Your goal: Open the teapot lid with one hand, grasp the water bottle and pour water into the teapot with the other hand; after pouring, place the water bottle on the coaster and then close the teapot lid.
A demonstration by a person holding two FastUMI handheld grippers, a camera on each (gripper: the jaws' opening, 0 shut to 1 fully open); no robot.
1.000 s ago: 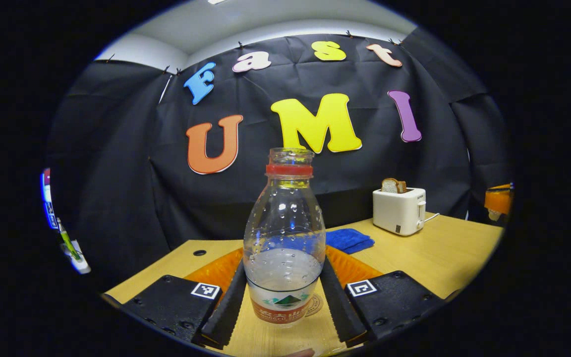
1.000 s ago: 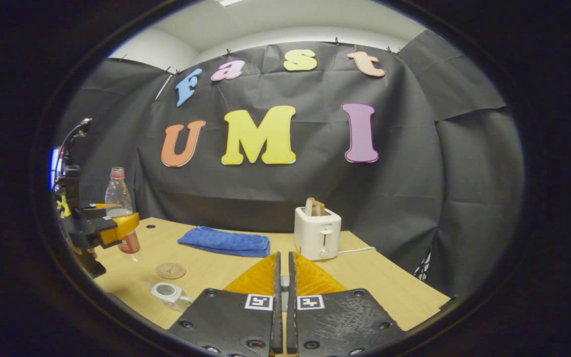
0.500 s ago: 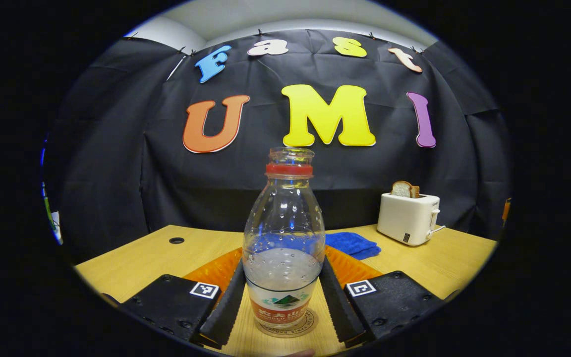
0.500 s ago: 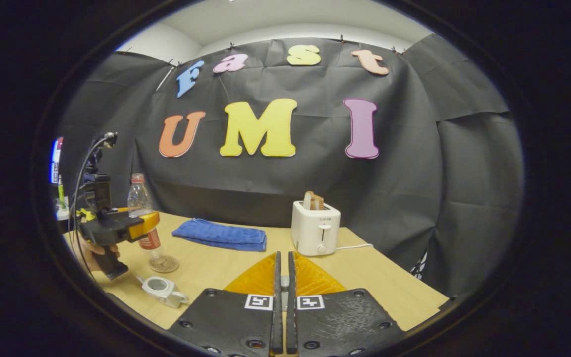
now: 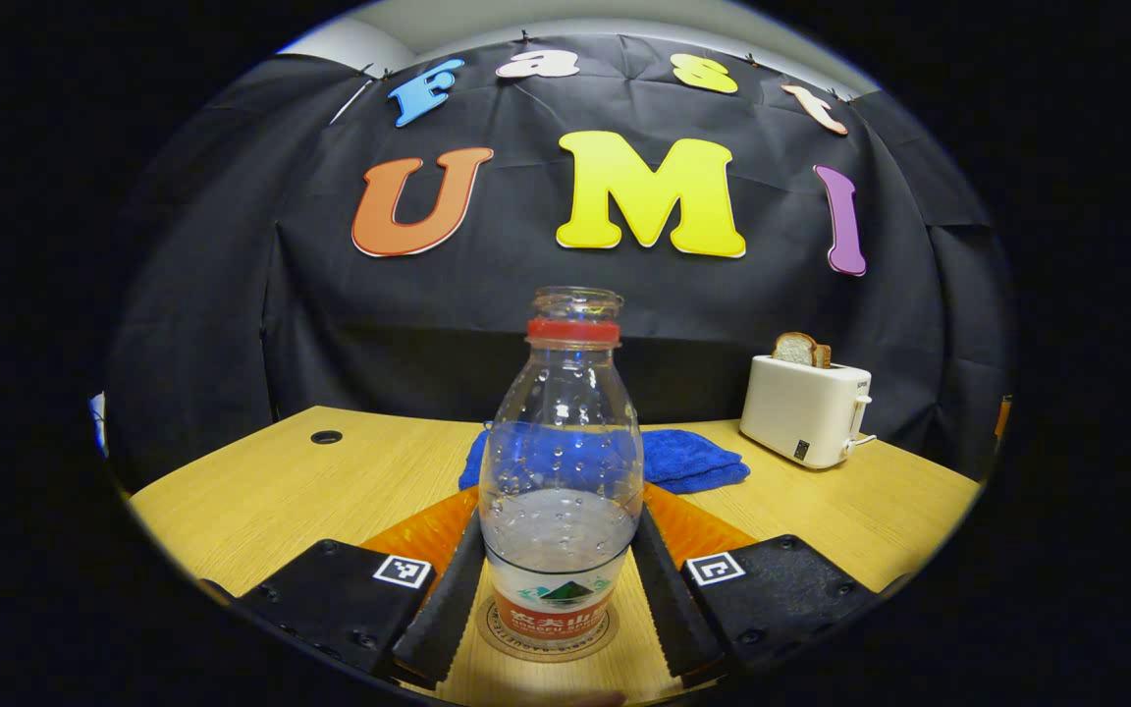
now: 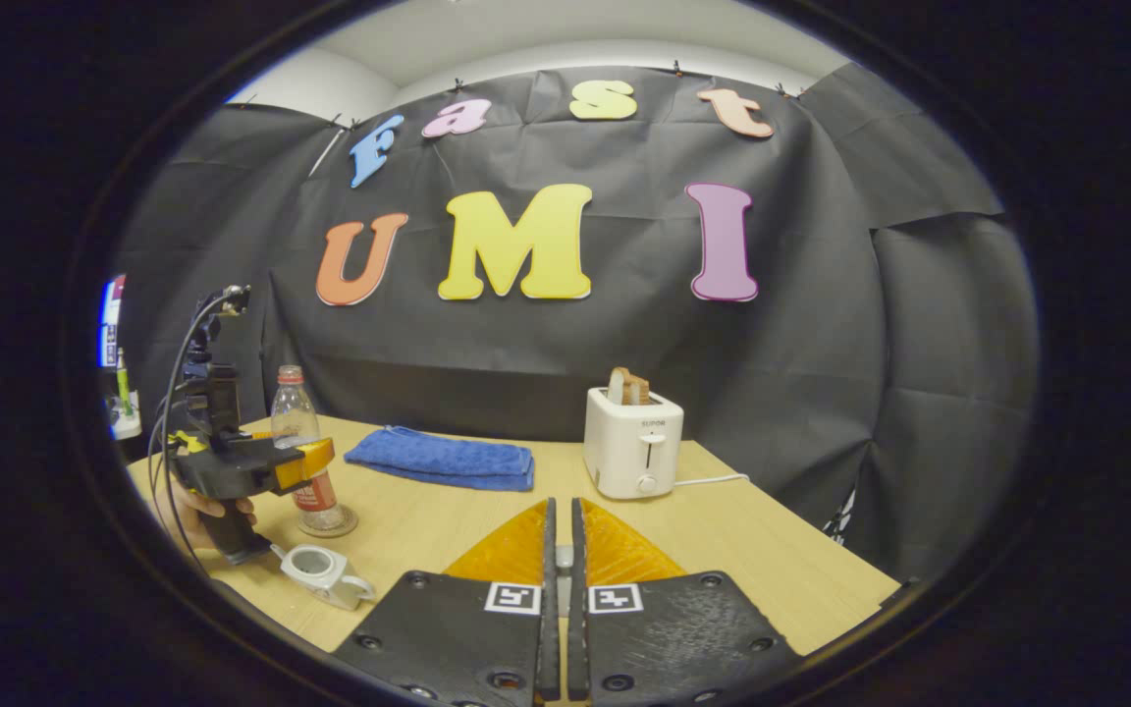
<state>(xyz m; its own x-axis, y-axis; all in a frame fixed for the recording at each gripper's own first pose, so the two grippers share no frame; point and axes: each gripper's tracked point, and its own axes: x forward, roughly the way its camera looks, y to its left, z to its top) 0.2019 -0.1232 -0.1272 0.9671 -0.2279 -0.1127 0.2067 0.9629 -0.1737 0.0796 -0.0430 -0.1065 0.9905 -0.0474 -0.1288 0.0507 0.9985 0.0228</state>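
A clear water bottle (image 5: 563, 471) with a red neck ring, no cap and some water in it stands upright on the round coaster (image 5: 546, 635). My left gripper (image 5: 560, 550) is shut on its lower body, one finger on each side. In the right gripper view the same bottle (image 6: 295, 417) stands on the coaster (image 6: 330, 526) at far left, with the left gripper (image 6: 302, 463) and a hand (image 6: 194, 509) around it. The small white teapot (image 6: 323, 571) sits in front of it with its top open. My right gripper (image 6: 559, 550) is shut on a small pale piece, apparently the teapot lid, mostly hidden.
A white toaster (image 5: 805, 409) with a bread slice stands at the back right of the wooden table (image 5: 261, 481). A folded blue towel (image 5: 683, 459) lies behind the bottle. A cable hole (image 5: 326, 437) sits at the back left. The table's right edge (image 6: 821, 560) is close.
The left gripper has carried the bottle down and over until it rests on the coaster. The right gripper has stayed shut and barely moved.
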